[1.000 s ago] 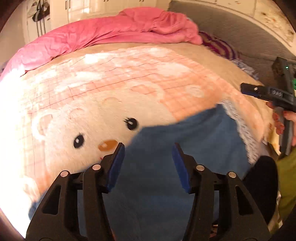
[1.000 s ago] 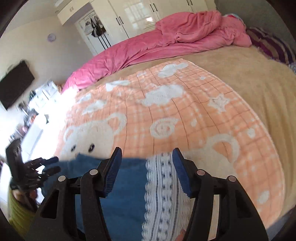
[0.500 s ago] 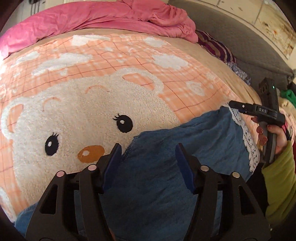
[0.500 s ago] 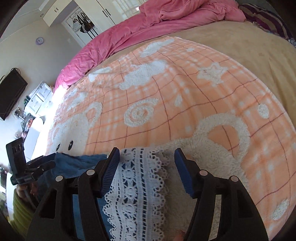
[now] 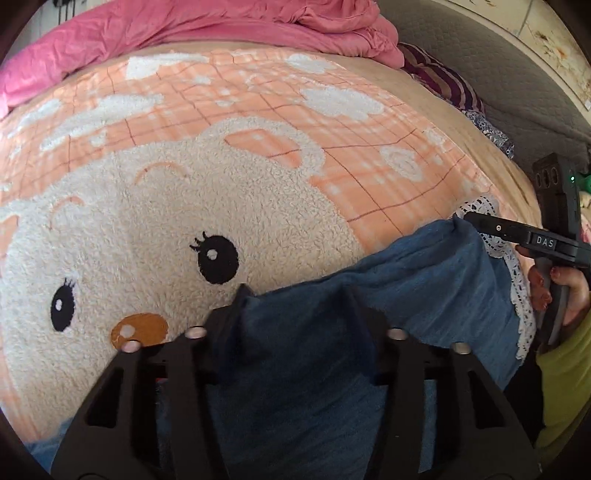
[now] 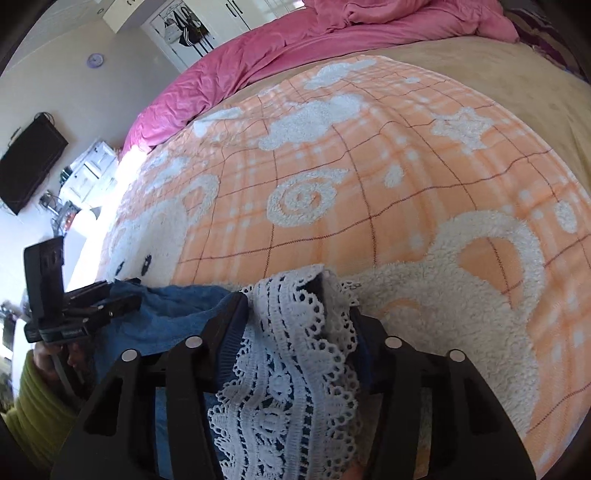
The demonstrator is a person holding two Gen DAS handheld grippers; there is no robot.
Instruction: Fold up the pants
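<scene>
The blue pants (image 5: 424, 280) with a white lace hem (image 6: 291, 332) lie on the peach bear blanket (image 5: 184, 206) at the bed's near edge. My left gripper (image 5: 295, 295) is low over the blue cloth, its jaws still apart with fabric bunched between them; a firm pinch is not clear. My right gripper (image 6: 291, 291) straddles the lace hem, cloth filling the gap between its jaws. The right gripper also shows in the left wrist view (image 5: 524, 236) at the lace end, and the left gripper shows in the right wrist view (image 6: 96, 306) at the blue end.
A pink duvet (image 5: 207, 26) is heaped at the far side of the bed. A striped pillow (image 5: 443, 81) lies at the right by the grey headboard. A wardrobe (image 6: 192, 33), a wall television (image 6: 29, 166) and cluttered shelves stand to the left.
Both grippers have dropped down and forward onto the pants. Cloth now fills the gap between each pair of jaws, and the jaws have narrowed a little.
</scene>
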